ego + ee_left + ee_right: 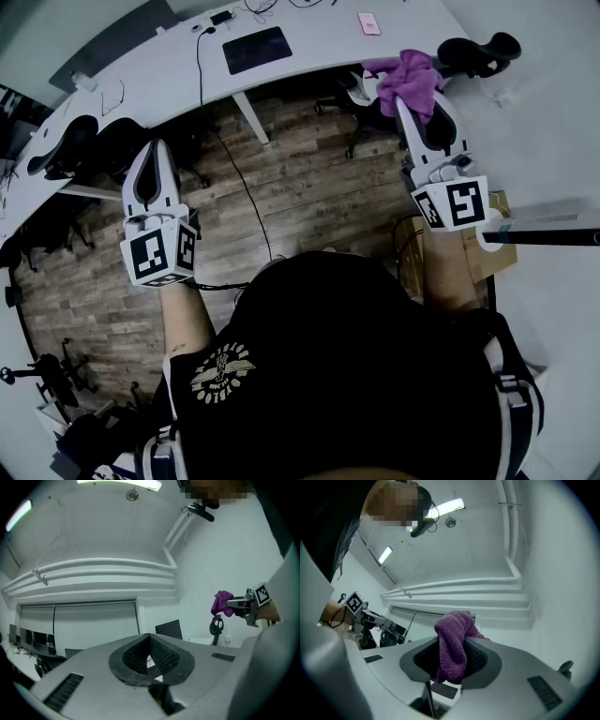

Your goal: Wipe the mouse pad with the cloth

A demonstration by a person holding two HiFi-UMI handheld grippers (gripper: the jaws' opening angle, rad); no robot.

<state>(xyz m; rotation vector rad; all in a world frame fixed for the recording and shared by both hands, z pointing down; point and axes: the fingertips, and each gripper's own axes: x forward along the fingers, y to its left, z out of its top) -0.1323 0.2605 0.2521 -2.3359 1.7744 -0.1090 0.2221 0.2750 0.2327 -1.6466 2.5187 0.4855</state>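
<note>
A: Head view, 12 o'clock: mouse pad (257,49) flat on desk (319,42), not yet wiped
B: Cloth (412,77)?
A: Pinched in right gripper (403,101), jaws clamped on one fold, rest bunched over tips; 1 o'clock, short of pad, probably poised to wipe
B: Left gripper (154,148)?
A: Jaws together, empty, 10 o'clock, presumably out of the way

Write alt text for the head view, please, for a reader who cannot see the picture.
Seen from above, the right gripper holds a purple cloth in its jaws near the edge of a white desk, where a dark mouse pad lies. The left gripper is empty, jaws together, above a wooden floor.
</note>
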